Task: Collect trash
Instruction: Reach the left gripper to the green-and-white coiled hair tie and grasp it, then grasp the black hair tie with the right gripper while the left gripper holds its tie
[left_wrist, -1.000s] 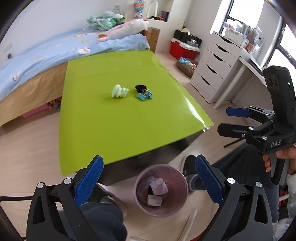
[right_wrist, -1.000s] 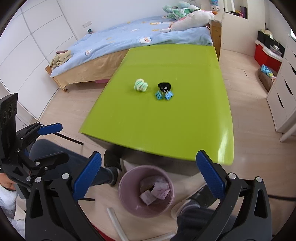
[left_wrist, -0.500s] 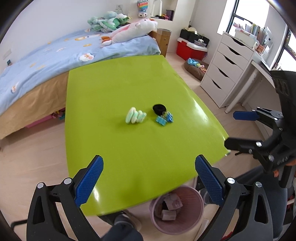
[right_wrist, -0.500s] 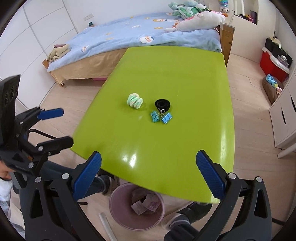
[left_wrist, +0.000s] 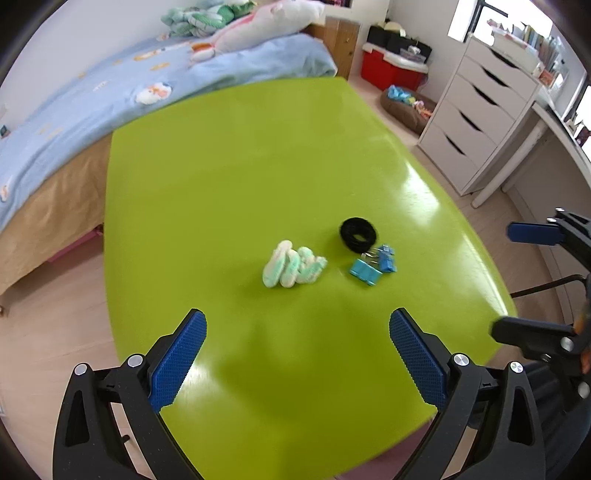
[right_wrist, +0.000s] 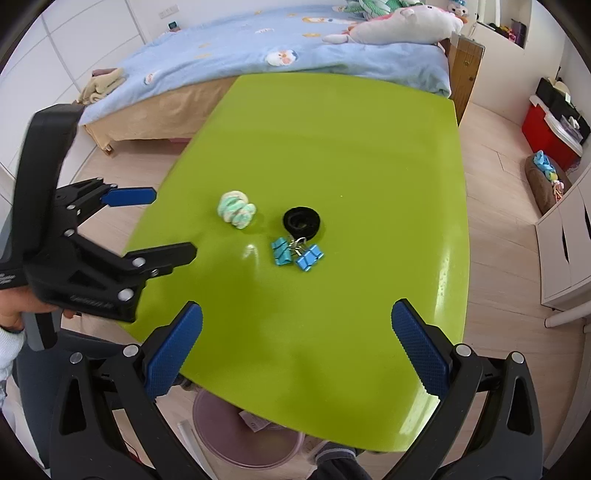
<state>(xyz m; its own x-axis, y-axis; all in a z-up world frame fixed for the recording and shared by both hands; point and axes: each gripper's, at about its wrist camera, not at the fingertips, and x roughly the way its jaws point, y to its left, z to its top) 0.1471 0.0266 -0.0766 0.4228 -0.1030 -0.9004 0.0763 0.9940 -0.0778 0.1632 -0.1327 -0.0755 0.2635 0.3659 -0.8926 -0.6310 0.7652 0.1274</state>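
Note:
A crumpled white-and-green wad (left_wrist: 293, 263) (right_wrist: 236, 210) lies near the middle of the green table (left_wrist: 240, 166) (right_wrist: 351, 147). To its right lie a black ring (left_wrist: 358, 234) (right_wrist: 302, 220) and two blue binder clips (left_wrist: 371, 267) (right_wrist: 297, 255). My left gripper (left_wrist: 297, 354) is open and empty over the table's near edge, short of the wad; it also shows in the right wrist view (right_wrist: 166, 221). My right gripper (right_wrist: 295, 350) is open and empty over the near edge. A pink bin (right_wrist: 243, 439) with paper scraps stands on the floor, partly under the table.
A bed (left_wrist: 110, 92) with a blue cover and soft toys runs along the table's far side. A white drawer unit (left_wrist: 480, 110) and a red box (left_wrist: 391, 72) stand at the right. My right gripper also shows at the right edge of the left wrist view (left_wrist: 532, 280).
Both grippers have risen from over the bin and moved forward over the table. The wad, ring and clips are nearer in both views. The bin has dropped below the table edge.

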